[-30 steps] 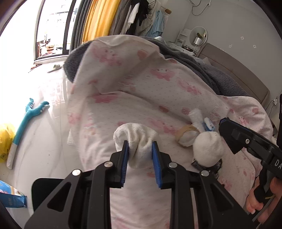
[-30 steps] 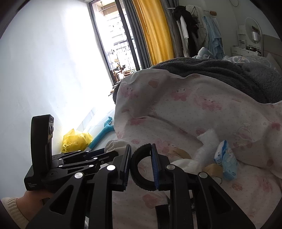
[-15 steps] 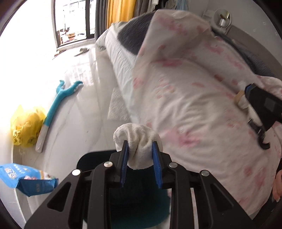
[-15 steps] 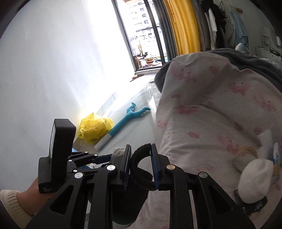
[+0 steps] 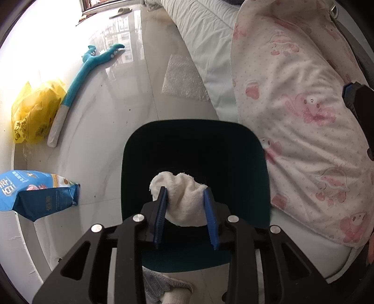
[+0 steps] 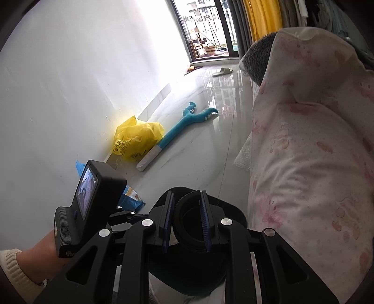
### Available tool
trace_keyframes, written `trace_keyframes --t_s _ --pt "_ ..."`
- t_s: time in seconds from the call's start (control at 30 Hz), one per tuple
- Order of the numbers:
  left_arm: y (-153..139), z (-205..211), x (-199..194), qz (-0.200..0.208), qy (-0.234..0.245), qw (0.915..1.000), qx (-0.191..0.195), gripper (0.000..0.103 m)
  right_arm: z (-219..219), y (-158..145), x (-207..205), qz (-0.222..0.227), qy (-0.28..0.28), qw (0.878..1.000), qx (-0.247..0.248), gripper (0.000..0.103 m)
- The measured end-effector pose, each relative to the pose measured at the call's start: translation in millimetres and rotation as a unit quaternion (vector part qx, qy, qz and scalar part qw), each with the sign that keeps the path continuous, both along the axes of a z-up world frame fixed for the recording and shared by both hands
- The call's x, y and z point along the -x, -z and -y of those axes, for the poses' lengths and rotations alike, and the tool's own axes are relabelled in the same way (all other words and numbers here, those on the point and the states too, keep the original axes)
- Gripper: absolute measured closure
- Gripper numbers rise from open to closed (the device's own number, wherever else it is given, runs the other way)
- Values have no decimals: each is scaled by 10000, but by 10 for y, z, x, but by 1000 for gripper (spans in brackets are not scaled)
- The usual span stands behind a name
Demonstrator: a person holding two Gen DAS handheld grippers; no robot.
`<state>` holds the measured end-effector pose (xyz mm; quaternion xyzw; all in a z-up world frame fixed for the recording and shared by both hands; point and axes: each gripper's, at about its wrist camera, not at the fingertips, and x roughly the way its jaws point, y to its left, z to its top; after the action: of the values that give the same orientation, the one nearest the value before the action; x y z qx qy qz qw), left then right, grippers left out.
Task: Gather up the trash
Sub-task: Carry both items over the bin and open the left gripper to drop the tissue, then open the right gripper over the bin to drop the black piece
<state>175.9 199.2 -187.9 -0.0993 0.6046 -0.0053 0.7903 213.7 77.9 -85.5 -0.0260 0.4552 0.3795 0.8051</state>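
Blue-padded fingers of the left gripper (image 5: 185,211) clamp a crumpled white cloth wad (image 5: 184,198), which hangs directly over the dark opening of a teal trash bin (image 5: 194,149) standing on the glossy white floor (image 5: 131,77); in the right wrist view the right gripper (image 6: 185,219) is closed on a black tape roll (image 6: 190,224), one pad outside the ring and one inside it, held above the same teal trash bin (image 6: 198,276), with the left gripper's camera housing (image 6: 93,194) and the person's left hand (image 6: 42,252) just to its left; beside the bin on the right lies the bed, draped with a white quilt printed in pink (image 5: 303,105); to the bin's left a blue snack bag (image 5: 35,194) rests on the floor near the wall; farther along the wall sit a yellow plastic bag (image 5: 32,114) and a teal long-handled toy (image 5: 79,77), touching each other; a sheet of bubble wrap (image 5: 184,79) lies against the mattress edge; farthest off, a pale slipper (image 6: 223,71) sits before the balcony door (image 6: 205,30), next to the yellow curtain (image 6: 264,21).
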Motion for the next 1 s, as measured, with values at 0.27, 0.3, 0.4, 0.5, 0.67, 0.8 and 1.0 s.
trace_keyframes --t_s 0.27,0.3,0.4,0.5,0.67,0.8,1.0 --pt "-85 -239 162 160 -208 9997 -8 35 -285 356 -59 -468 19 9986 263 80" --pt "-130 -275 180 233 -275 9993 -54 34 -318 397 -55 -491 10 9983 313 81" --pt "-297 -370 213 536 -451 9972 -263 33 -396 533 -74 -554 -12 9974 462 80" --pt "-493 -456 271 945 -603 9933 -281 29 -478 679 -47 -633 -14 9963 575 80" --pt "-779 -561 375 1540 -769 9849 -153 28 -599 890 -24 -775 -67 9943 730 80" --pt "-974 -597 439 1932 -802 9777 -198 26 -713 1024 8 -922 -172 9924 797 80" --pt "-1191 -666 531 2454 -936 9647 -203 21 -831 1178 91 -1091 -361 9889 937 80"
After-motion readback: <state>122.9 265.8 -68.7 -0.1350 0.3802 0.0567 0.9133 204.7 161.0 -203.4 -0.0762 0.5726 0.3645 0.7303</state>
